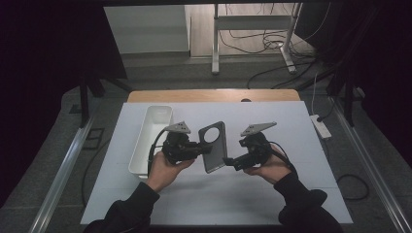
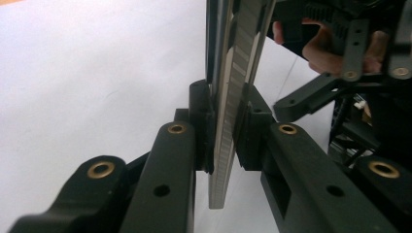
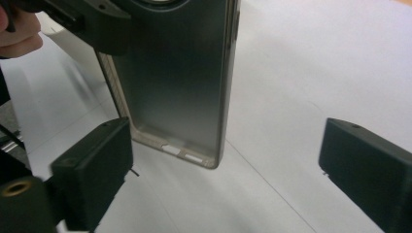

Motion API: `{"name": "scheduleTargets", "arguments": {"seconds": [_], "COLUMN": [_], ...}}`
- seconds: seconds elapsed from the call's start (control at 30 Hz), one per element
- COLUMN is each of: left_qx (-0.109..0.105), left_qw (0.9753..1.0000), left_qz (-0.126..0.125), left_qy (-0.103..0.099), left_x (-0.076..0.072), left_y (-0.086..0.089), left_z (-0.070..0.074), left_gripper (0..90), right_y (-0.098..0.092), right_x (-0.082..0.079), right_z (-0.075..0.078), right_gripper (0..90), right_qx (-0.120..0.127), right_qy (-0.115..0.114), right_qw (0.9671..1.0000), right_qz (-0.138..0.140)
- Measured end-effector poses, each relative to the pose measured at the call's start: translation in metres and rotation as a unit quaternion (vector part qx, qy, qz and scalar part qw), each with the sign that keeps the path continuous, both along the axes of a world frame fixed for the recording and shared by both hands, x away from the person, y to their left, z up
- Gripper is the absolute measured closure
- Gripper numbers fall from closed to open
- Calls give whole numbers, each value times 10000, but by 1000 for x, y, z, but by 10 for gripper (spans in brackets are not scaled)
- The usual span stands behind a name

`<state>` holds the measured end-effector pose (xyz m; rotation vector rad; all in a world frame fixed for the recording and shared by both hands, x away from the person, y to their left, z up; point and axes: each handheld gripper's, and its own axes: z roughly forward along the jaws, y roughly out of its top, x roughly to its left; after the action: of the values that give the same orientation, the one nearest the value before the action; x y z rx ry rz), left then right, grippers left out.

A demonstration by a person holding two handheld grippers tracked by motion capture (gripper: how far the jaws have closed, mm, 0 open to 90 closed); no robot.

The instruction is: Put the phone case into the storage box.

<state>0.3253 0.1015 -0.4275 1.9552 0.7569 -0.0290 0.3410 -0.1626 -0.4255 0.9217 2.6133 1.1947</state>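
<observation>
A grey phone case (image 1: 214, 145) with a round camera hole is held up above the white table, tilted a little. My left gripper (image 1: 206, 148) is shut on its left edge; in the left gripper view the case (image 2: 238, 82) stands edge-on, pinched between the two jaws of this gripper (image 2: 226, 124). My right gripper (image 1: 229, 162) is open by the case's lower right corner. In the right gripper view the case's hollow inside (image 3: 180, 77) hangs ahead of the wide-apart jaws of that gripper (image 3: 228, 162), touching neither.
A long white bin (image 1: 150, 137) lies on the white sheet (image 1: 272, 194) to the left of my left hand. A power strip (image 1: 320, 125) sits off the table's right edge. Cables and a stand's legs are on the floor beyond.
</observation>
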Motion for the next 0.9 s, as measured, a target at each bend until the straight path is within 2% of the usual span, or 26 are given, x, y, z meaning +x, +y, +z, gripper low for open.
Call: {"name": "scheduleTargets", "arguments": {"seconds": [0.1, 0.17, 0.23, 0.27, 0.37, 0.5, 0.53, 0.57, 0.6, 0.67, 0.7, 0.73, 0.8, 0.9], "left_qx": [-10, -19, -24, -41, -84, -146, -136, -118, -89, 52, -3, -54, -24, 4], "left_qw": [10000, 9999, 9997, 9995, 9991, 9985, 9985, 9985, 9987, 9994, 9996, 9996, 9997, 9997], "left_qz": [-60, -164, -255, -299, -416, -529, -535, -526, -492, -311, -282, -285, -233, -184], "left_qy": [-9, -24, -45, -49, -63, -55, -55, -60, -85, -140, -99, -71, -96, -141], "left_x": [0, -1, -2, -2, -3, -3, -3, -3, -3, -2, 0, 1, 2, 2], "left_y": [-1, -2, -4, -5, -7, -8, -8, -8, -8, -5, -3, -1, -1, -1], "left_z": [0, 0, 1, 1, 2, 2, 2, 1, 1, 0, -1, -2, -3, -3], "left_gripper": [793, 793, 793, 793, 793, 793, 793, 792, 792, 792, 794, 791, 759, 721], "right_y": [1, 0, 0, 0, -1, -1, -1, -1, -1, -2, -3, -4, -3, -1], "right_x": [-1, -1, 0, 0, 0, 1, 1, 1, 0, -1, -1, -1, -2, -4], "right_z": [1, 1, 1, 0, -1, -3, -3, -2, -2, -2, -1, -1, 0, 0], "right_gripper": [141, 239, 301, 338, 390, 490, 516, 596, 627, 707, 755, 773, 803, 807], "right_qx": [32, 137, 204, 261, 315, 528, 547, 560, 584, 488, 511, 538, 507, 475], "right_qy": [-30, -89, -153, -82, -109, 25, 40, 35, 16, -21, -24, 5, -5, -54], "right_qw": [10000, 9999, 9997, 9995, 9993, 9974, 9970, 9967, 9962, 9962, 9956, 9950, 9948, 9951], "right_qz": [-33, 19, 43, 154, 196, 496, 543, 589, 650, 715, 789, 840, 884, 867]}}
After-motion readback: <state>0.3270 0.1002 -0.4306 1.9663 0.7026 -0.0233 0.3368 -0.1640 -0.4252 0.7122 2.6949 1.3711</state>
